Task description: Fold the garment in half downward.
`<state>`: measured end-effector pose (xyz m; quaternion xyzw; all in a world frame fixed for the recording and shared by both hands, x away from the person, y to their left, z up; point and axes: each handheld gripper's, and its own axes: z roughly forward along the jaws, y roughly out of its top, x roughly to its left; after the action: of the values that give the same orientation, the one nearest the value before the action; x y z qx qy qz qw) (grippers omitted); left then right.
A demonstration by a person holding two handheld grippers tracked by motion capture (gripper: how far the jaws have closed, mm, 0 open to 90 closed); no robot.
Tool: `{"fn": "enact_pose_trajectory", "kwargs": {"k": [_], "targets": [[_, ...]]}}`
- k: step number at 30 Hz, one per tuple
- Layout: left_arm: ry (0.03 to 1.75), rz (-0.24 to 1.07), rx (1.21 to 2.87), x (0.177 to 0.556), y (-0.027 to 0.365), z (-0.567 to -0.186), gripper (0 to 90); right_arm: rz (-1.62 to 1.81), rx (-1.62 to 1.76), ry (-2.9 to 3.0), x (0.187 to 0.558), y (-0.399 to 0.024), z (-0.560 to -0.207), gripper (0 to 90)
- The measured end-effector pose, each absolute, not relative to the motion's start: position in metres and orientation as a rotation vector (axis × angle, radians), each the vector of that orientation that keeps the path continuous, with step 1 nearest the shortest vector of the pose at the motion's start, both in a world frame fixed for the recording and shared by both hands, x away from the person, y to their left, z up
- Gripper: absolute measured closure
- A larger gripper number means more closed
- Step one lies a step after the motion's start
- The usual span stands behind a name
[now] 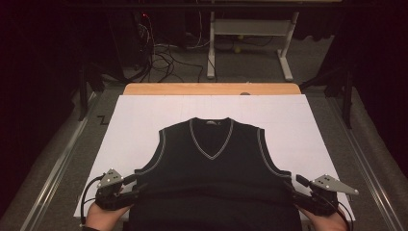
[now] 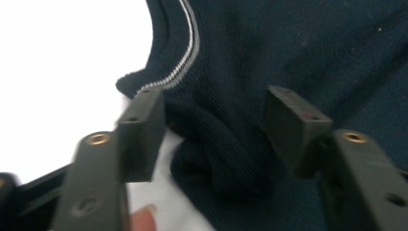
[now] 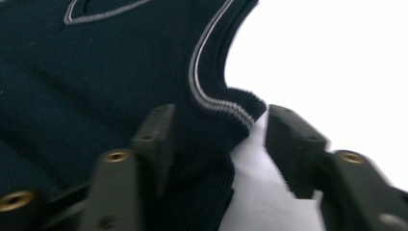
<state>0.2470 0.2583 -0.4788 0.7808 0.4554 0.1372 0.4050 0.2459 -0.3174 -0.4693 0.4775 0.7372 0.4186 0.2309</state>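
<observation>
Both grippers [image 1: 132, 188] [image 1: 292, 187] spread apart, straddling ribbed edges of the knit vest [image 1: 211, 168]

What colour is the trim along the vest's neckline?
Light grey trim on a dark navy vest; clearest in the high view.

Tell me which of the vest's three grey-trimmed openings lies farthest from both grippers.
The V-neck of the vest: it sits at the far, middle end, while the two armholes run down the sides toward the left gripper and right gripper.
</observation>
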Motion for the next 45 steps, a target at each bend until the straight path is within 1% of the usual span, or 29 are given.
{"fn": "enact_pose_trajectory", "kwargs": {"k": [1, 2, 3, 4, 6, 8, 9, 10, 11, 12, 20, 24, 25, 26, 31, 34, 41, 45], "targets": [[1.147, 0.359, 1.966, 0.248, 0.259, -0.478, 27.1, 1.171, 1.308, 2.014, 0.247, -0.318, -0.469, 31.4], [1.146, 0.369, 1.957, 0.249, 0.259, -0.478, 27.1, 1.171, 1.308, 2.014, 0.247, -0.318, -0.469, 31.4], [1.153, 0.381, 1.943, 0.249, 0.26, -0.477, 20.8, 1.185, 1.301, 2.011, 0.247, -0.317, -0.47, 26.3], [1.162, 0.389, 1.931, 0.249, 0.26, -0.476, 20.8, 1.185, 1.301, 2.011, 0.247, -0.317, -0.47, 26.3], [1.161, 0.385, 1.906, 0.25, 0.262, -0.476, 16.9, 1.19, 1.298, 2.003, 0.249, -0.316, -0.471, 20.6], [1.163, 0.37, 1.887, 0.253, 0.264, -0.475, 11.9, 1.203, 1.292, 1.994, 0.251, -0.315, -0.471, 15.2], [1.168, 0.362, 1.883, 0.254, 0.264, -0.475, 6.3, 1.214, 1.292, 1.98, 0.252, -0.314, -0.47, 11.0], [1.177, 0.362, 1.88, 0.256, 0.263, -0.475, 6.3, 1.214, 1.292, 1.98, 0.252, -0.314, -0.47, 11.0], [1.19, 0.363, 1.88, 0.258, 0.263, -0.474, 2.2, 1.212, 1.297, 1.965, 0.253, -0.313, -0.469, 5.2], [1.2, 0.37, 1.878, 0.26, 0.263, -0.474, 0.0, 1.207, 1.306, 1.954, 0.254, -0.312, -0.468, 0.1], [1.179, 0.411, 1.88, 0.27, 0.256, -0.47, 0.0, 1.181, 1.308, 1.951, 0.268, -0.307, -0.465, 0.1], [1.17, 0.357, 1.879, 0.277, 0.254, -0.469, 0.0, 1.172, 1.297, 1.964, 0.282, -0.302, -0.46, 0.1], [1.17, 0.345, 1.88, 0.281, 0.254, -0.468, 0.0, 1.183, 1.288, 1.972, 0.29, -0.298, -0.458, 0.2], [1.167, 0.341, 1.877, 0.284, 0.254, -0.466, 0.0, 1.183, 1.288, 1.972, 0.29, -0.298, -0.458, 0.2], [1.155, 0.382, 1.869, 0.299, 0.25, -0.455, 0.0, 1.187, 1.242, 1.972, 0.311, -0.284, -0.448, 0.1], [1.15, 0.392, 1.836, 0.308, 0.247, -0.447, 0.0, 1.195, 1.245, 1.969, 0.321, -0.279, -0.444, 0.1], [1.124, 0.412, 1.832, 0.332, 0.235, -0.432, 0.0, 1.184, 1.246, 1.964, 0.338, -0.272, -0.441, 0.2], [1.146, 0.416, 1.838, 0.348, 0.23, -0.43, 0.0, 1.165, 1.249, 1.962, 0.35, -0.269, -0.44, 0.1]]}}
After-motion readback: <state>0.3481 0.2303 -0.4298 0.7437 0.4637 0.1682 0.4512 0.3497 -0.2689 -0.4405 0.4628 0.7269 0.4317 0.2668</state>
